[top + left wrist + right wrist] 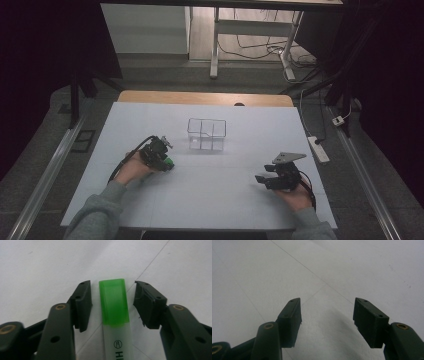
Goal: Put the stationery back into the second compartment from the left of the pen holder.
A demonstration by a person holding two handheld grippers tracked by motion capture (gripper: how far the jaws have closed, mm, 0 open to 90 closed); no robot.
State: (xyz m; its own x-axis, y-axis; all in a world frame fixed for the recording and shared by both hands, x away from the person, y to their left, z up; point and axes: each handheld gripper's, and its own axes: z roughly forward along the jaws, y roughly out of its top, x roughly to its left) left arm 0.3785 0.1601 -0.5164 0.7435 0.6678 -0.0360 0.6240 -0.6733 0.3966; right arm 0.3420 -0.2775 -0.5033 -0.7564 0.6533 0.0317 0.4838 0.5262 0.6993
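While the left gripper (112,306) sits low over the table (210,200) with its jaws spread either side of the green-capped highlighter (114,307), nothing is actually pinched yet; there's a clear gap on both sides of the cap. In the left gripper view the pen lies bottom centre, cap pointing up the frame, a bit closer to the left jaw than the right. That's my main worry: close from here and the nearer jaw probably hits first, nudging the pen sideways or spinning it on the smooth white surface. Also, the jaws line up on the cap rather than the body, so I'd guess a hard squeeze could slip off the glossy plastic, or even pop the cap loose on a lift.

Over at the lower right of the high view, the right gripper (272,179) is parked with jaws apart, holding nothing. Further up, mid-frame, sits the clear divided box (206,134), well apart from the pen.
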